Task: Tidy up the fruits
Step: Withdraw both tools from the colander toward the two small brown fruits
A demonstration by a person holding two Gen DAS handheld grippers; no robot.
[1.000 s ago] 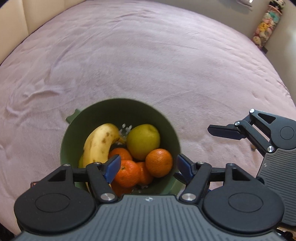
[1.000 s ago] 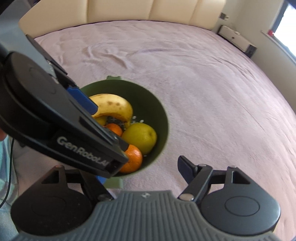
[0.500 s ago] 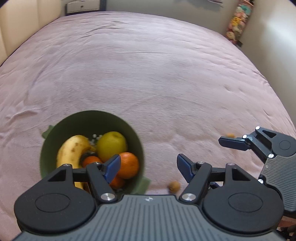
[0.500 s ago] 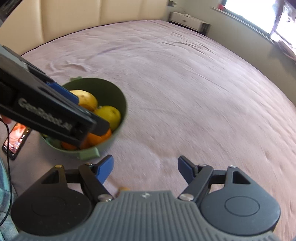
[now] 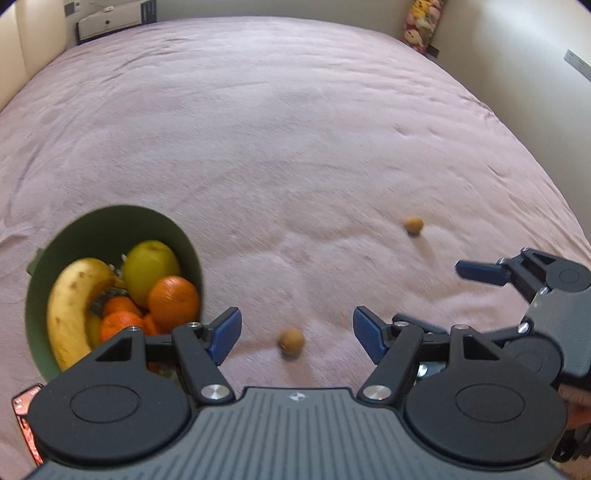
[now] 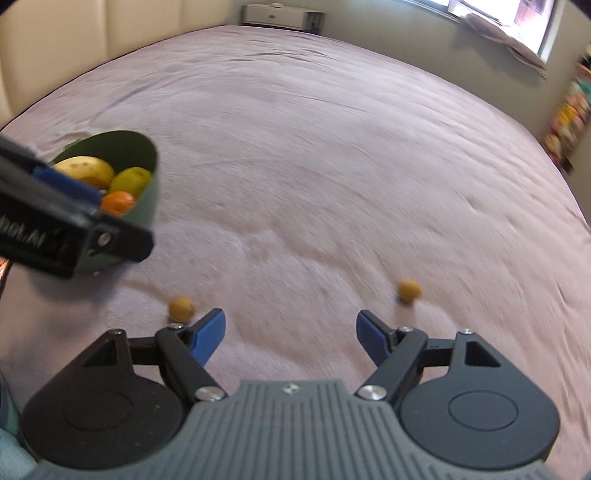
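Note:
A green bowl (image 5: pixel 110 225) sits on the pink bedspread at the left, holding a banana (image 5: pixel 70 306), a yellow-green round fruit (image 5: pixel 149 264) and several oranges (image 5: pixel 173 301). Two small brown round fruits lie loose on the bedspread: one (image 5: pixel 291 341) between my left gripper's fingertips, one (image 5: pixel 413 224) farther right. My left gripper (image 5: pixel 295 334) is open and empty. My right gripper (image 6: pixel 290 338) is open and empty, between the two small fruits (image 6: pixel 181 308) (image 6: pixel 409 291). The bowl (image 6: pixel 147 184) is partly hidden by the left gripper in the right wrist view.
The pink bedspread (image 5: pixel 295 129) spreads wide ahead. A phone (image 5: pixel 26 417) lies at the near left edge. A cabinet (image 5: pixel 110 22) and stuffed toys (image 5: pixel 421 22) stand by the far walls. The right gripper's fingers (image 5: pixel 480 273) show at the right of the left wrist view.
Both grippers have swung right, away from above the bowl. The bowl has shifted to the left in both views and the two small brown fruits have come into view.

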